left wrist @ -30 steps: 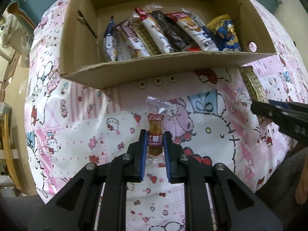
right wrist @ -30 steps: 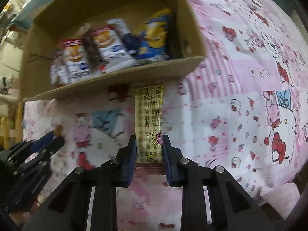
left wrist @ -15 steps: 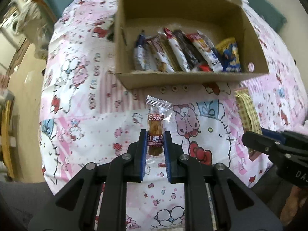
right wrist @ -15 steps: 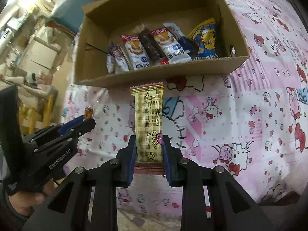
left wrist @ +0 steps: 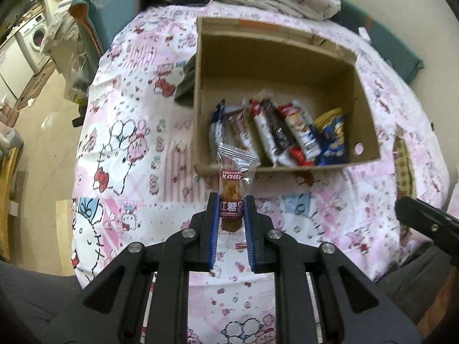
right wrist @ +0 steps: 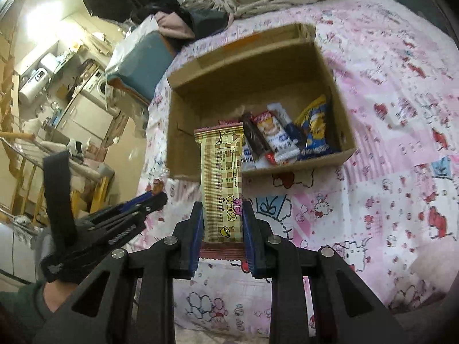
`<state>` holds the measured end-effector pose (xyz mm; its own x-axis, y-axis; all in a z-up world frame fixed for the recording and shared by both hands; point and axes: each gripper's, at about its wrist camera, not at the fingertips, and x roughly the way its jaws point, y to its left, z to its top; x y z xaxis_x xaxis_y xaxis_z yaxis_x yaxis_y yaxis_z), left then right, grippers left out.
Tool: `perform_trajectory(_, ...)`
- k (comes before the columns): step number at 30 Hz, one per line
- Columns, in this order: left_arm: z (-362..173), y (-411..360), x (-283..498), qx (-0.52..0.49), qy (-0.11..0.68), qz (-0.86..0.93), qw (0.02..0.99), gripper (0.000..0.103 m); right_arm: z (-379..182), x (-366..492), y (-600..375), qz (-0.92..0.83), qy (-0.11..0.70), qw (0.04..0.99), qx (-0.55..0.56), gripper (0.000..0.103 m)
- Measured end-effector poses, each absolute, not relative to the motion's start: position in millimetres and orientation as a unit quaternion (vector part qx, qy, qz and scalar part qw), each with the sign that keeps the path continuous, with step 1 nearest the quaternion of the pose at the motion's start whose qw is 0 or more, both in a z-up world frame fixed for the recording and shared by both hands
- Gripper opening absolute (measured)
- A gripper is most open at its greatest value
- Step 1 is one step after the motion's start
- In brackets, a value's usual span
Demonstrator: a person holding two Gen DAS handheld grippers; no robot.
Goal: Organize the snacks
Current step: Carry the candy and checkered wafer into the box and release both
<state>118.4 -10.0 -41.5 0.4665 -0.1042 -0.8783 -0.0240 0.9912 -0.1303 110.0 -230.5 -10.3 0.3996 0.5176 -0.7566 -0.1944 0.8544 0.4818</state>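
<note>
Snacks are partly sorted: a row of wrapped bars and packets (left wrist: 275,134) already lies along the near wall of the open cardboard box (left wrist: 287,66), leaning side by side, with the blue and yellow packet (right wrist: 314,127) at the right end. The far half of the box floor looks bare, so there is room for more.

Two snacks are not yet in. The left gripper (left wrist: 231,212) is clenched on a small clear-wrapped brown-sugar snack (left wrist: 231,189), held upright above the pink cartoon-print cloth (left wrist: 129,143), just near of the box's front wall. The right gripper (right wrist: 222,223) is grasping a long tan checked wafer bar (right wrist: 221,177) by its lower end, the bar's top overlapping the box's near-left corner in that view.

No other loose snacks show on the cloth, though its near edge and right side are poorly covered, so a stray one may be hidden. By my judgement the task is close to done: both held snacks have to go over the front wall and be set into the row.
</note>
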Motion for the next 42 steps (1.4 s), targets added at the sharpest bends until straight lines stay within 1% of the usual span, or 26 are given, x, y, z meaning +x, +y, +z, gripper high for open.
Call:
perform_trajectory(6, -25.7, -4.9, 121.2, -0.061, 0.494, -0.026, 0.867, 0.013, 32.1, 109.4, -227.2, 0.220, 0.464, 0.845, 0.149, 0.027)
perform_trajectory(9, -23.3, 0.0, 126.9, -0.095, 0.502, -0.029, 0.859, 0.013, 37.5, 115.8, -225.3, 0.221, 0.457, 0.850, 0.144, 0.027)
perform_trajectory(13, -13.7, -5.0, 129.2, -0.086, 0.490, -0.032, 0.867, 0.013, 41.2, 124.4, -227.2, 0.223, 0.455, 0.852, 0.132, 0.027)
perform_trajectory(19, -0.5, -5.8, 143.5, -0.076, 0.481, -0.022, 0.873, 0.013, 35.0, 146.6, -243.7, 0.219, 0.447, 0.855, 0.146, 0.027)
perform_trajectory(23, 18.6, -10.7, 169.1, -0.061, 0.474, -0.021, 0.878, 0.013, 27.5, 167.1, -259.2, 0.218, 0.439, 0.856, 0.162, 0.027)
perform_trajectory(27, 24.1, -12.9, 199.6, -0.059, 0.476, -0.023, 0.877, 0.013, 12.2, 191.8, -270.3, 0.210, 0.450, 0.849, 0.182, 0.027)
perform_trajectory(30, 14.8, -13.6, 219.3, -0.055, 0.475, -0.028, 0.878, 0.013, -5.9, 212.7, -266.2, 0.204, 0.468, 0.842, 0.176, 0.027)
perform_trajectory(34, -16.1, -17.3, 233.9, -0.054, 0.497, -0.034, 0.865, 0.013, -41.2, 236.5, -256.6, 0.187, 0.490, 0.832, 0.182, 0.027)
perform_trajectory(42, -68.4, -26.5, 246.5, -0.064, 0.532, -0.035, 0.843, 0.014, -86.0, 250.4, -247.3, 0.168, 0.543, 0.806, 0.166, 0.027)
